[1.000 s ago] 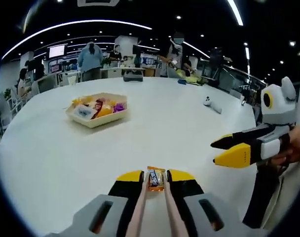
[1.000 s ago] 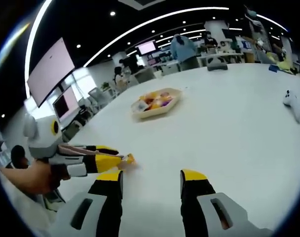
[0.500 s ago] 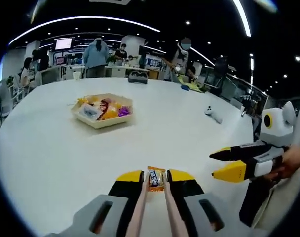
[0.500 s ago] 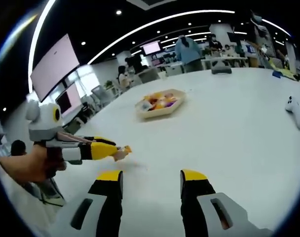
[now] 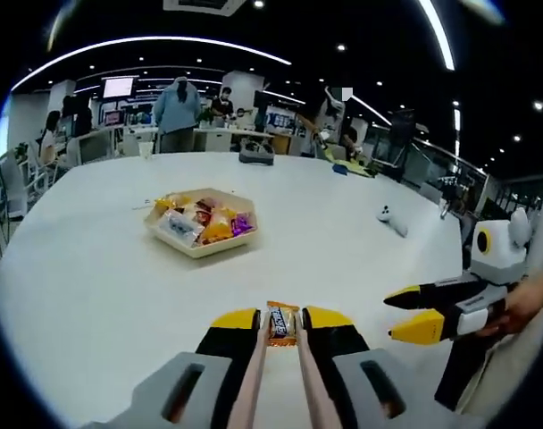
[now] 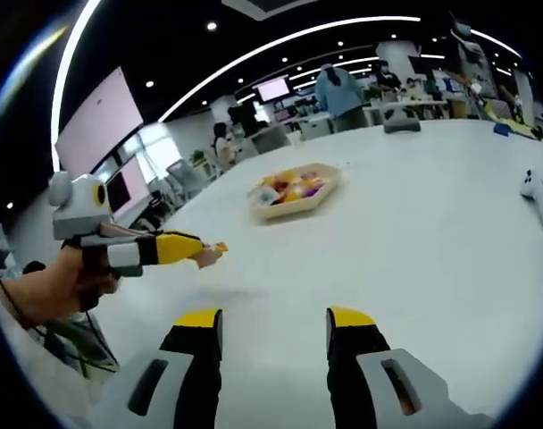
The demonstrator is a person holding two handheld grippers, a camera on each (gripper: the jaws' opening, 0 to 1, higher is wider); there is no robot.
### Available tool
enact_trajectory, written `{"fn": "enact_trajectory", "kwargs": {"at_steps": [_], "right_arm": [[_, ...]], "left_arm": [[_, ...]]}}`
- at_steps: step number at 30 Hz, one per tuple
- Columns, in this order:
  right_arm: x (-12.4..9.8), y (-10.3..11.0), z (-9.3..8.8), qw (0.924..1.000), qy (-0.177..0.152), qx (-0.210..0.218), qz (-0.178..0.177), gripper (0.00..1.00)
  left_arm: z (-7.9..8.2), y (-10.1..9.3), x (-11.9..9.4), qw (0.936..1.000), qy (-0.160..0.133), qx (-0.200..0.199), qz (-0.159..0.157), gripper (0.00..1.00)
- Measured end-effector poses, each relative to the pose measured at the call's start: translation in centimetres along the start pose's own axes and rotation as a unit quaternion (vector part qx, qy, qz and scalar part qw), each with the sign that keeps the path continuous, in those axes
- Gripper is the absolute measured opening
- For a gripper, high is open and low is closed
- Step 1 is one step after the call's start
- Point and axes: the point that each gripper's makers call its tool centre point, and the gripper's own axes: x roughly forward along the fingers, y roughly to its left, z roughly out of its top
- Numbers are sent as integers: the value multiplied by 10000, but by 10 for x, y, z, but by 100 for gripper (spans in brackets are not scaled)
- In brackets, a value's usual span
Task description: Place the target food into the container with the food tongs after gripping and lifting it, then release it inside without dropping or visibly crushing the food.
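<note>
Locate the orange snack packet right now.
The orange snack packet is pinched at the left gripper tips, low centre in the left gripper view, above the white table, short of the snack tray.

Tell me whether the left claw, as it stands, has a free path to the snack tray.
Probably yes: the left claw, shut on an orange snack packet, faces the snack tray across bare white table.

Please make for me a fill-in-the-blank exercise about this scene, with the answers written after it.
1. The left gripper holds an orange ____ packet.
2. The beige hexagonal tray of snacks stands on the ____ table.
3. The right gripper has its jaws ____.

Answers: snack; white; open
</note>
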Motion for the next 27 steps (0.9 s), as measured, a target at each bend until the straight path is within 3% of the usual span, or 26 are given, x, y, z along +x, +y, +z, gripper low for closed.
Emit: {"fn": "enact_trajectory", "kwargs": {"at_steps": [7, 11, 27], "right_arm": [[3, 6, 0, 9999, 35, -88, 66, 46], [2, 2, 5, 10000, -60, -42, 20, 46], [1, -5, 5, 9999, -115, 88, -74, 46]], "left_arm": [[14, 23, -9, 9993, -260, -197, 186, 16], [22, 31, -15, 9993, -253, -4, 287, 16], [67, 43, -21, 9974, -619, -164, 345, 16]]}}
